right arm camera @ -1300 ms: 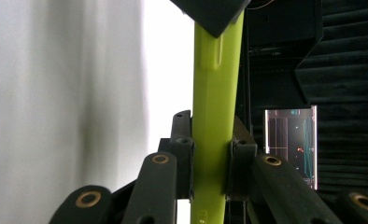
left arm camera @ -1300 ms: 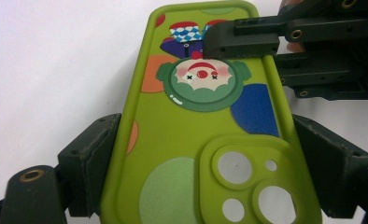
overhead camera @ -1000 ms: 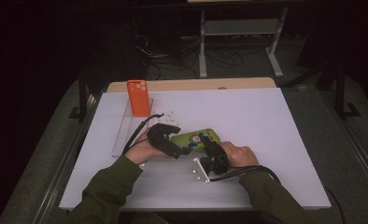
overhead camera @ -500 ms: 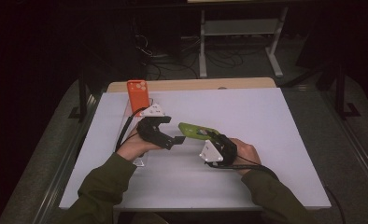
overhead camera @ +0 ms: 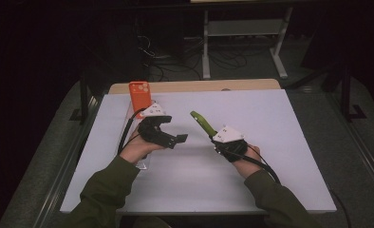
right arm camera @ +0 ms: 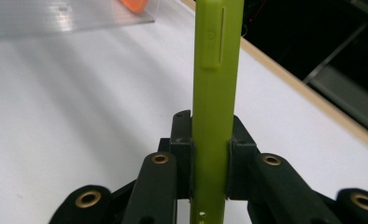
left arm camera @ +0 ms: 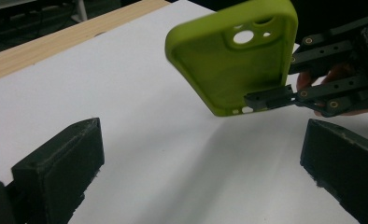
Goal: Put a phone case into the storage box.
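At the far left of the white counter (overhead camera: 270,142) an orange phone case (overhead camera: 139,93) stands propped on a clear acrylic stand (overhead camera: 128,124), just beyond the left gripper (overhead camera: 173,135). That gripper hangs released over the counter, its two black jaws spread wide with nothing between them, as the left gripper view shows, and it points to the right, toward the other hand. To its right, held clear of the counter, is the green phone case (overhead camera: 201,122); the right gripper (overhead camera: 218,140) is clenched on its lower end, the pads pressing its two faces in the right gripper view, where the case (right arm camera: 215,93) rises edge-on with its side button strip facing the camera. Its long axis runs up and away from the right hand, tilting toward the upper left in the high view. From the left gripper view the open hollow side (left arm camera: 233,60) with the camera cut-out faces the left gripper, up and to the right of its jaws. The left gripper is nearer the case's free end, so a handover or second grip would likely mean reaching right and slightly upward.
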Tool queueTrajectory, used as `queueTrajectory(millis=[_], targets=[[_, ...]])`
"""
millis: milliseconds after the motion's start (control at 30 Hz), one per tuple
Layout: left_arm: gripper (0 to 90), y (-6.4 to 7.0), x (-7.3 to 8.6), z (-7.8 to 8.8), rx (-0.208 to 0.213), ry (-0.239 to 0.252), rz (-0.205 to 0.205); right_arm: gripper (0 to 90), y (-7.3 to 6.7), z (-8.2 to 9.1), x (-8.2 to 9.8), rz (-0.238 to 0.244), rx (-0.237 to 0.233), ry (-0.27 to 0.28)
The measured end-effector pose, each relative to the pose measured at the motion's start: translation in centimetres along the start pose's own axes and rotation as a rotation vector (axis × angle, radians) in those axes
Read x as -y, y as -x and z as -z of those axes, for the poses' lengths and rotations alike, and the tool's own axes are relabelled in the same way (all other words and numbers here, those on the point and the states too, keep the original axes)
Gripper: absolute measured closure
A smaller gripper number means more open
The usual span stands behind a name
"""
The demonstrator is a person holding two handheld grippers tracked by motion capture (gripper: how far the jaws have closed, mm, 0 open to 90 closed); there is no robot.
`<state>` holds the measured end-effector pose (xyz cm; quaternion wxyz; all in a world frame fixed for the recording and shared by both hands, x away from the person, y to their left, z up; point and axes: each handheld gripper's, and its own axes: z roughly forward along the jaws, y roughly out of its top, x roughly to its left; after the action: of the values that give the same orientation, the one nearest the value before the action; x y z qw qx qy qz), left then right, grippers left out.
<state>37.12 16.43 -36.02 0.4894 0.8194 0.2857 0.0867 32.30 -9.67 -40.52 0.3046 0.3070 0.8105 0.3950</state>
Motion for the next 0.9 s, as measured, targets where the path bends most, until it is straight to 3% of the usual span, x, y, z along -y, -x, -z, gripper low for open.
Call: queueTrajectory(millis=[100,367,400,900], targets=[[0.0,0.0,-0.1,-0.3,-0.01,0.021,0.017,76.0,0.4,0.0,0.0,-0.077,-0.043,0.008],[0.0,0.4,-0.8,-1.4,-0.009,0.052,0.038,76.0,0.3,-0.2,-0.1,-0.173,-0.107,0.027],[0.0,0.5,-0.9,-1.5,-0.006,0.065,0.046,76.0,0.0,-0.2,-0.3,-0.205,-0.121,0.029],[0.0,1.5,-1.9,-3.2,0.04,0.114,0.055,76.0,-0.5,-0.3,-0.7,-0.229,-0.172,0.056]])
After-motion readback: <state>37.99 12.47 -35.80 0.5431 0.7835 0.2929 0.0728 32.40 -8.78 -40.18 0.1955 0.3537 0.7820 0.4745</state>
